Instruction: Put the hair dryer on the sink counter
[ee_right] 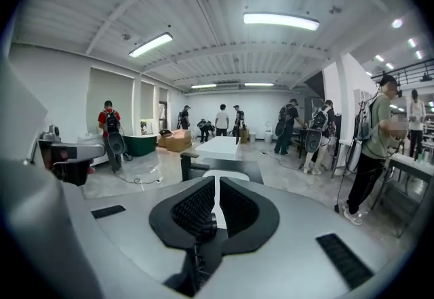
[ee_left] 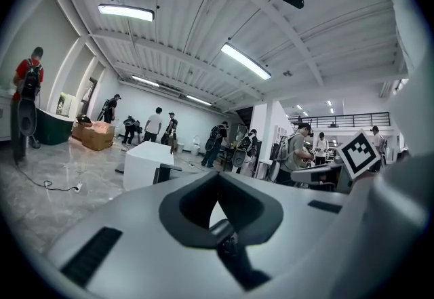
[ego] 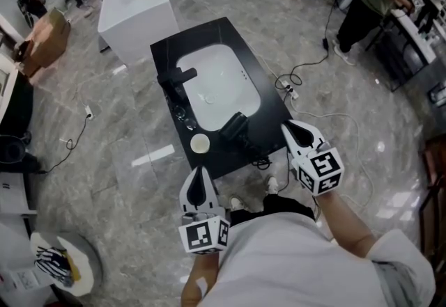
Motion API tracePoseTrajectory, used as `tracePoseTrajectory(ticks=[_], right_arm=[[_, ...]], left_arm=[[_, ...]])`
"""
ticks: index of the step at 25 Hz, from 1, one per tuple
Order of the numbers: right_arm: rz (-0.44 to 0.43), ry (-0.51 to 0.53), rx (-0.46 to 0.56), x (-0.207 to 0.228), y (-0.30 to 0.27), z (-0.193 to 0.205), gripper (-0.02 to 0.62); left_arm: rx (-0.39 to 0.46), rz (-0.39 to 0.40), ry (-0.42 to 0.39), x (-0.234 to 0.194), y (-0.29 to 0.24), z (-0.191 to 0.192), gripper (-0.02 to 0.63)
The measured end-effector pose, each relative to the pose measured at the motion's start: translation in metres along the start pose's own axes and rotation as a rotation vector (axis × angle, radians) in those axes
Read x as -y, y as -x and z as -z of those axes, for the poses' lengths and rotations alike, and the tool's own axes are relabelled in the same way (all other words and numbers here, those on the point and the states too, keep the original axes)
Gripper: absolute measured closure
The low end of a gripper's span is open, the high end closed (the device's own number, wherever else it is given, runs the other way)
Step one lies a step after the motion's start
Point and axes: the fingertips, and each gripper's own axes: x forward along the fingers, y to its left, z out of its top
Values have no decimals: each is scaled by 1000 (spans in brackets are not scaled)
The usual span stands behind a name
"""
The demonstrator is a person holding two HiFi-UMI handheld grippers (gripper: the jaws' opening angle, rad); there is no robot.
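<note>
On the black counter (ego: 202,37), at the near rim of the white basin (ego: 217,83), I see the hair dryer (ego: 234,127) lying flat, with its cord (ego: 259,159) bunched at the counter's near edge. Left tongs (ego: 201,186) are closed with nothing between them. Right tongs (ego: 301,133) are closed too and empty, just off the counter's near right corner. Neither touches the dryer. My read: placement looks done and we're at the back-off step. Next move calls for keeping both tongs clear of the cord so it can't drag the dryer off the edge. If the dryer should sit further in, I'd open the right tongs and regrip its handle. Materials: dryer is matte black with a chunky barrel and blends into the glossy black counter. Basin is smooth white, a rounded rectangle. Faucet (ego: 175,77) is black and boxy. Small round cream disc or cup (ego: 200,143) sits just left of the dryer, can't tell which. Floor (ego: 132,187) is polished grey marble-look tile.
</note>
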Motion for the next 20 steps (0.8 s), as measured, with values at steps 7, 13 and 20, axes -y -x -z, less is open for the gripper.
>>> tracePoseTrajectory(ticks=[7,13,20], right_arm=[[22,83,138,-2,31,-45,548],[-12,94,292,-7,58,-77,548],[-5,127,388,-7,83,-94,548]], left_arm=[[21,-2,-31,-2,5,-8,604],[65,-16,-61,-1,13,-19,604],[110,-30,-92,2,21,-30,604]])
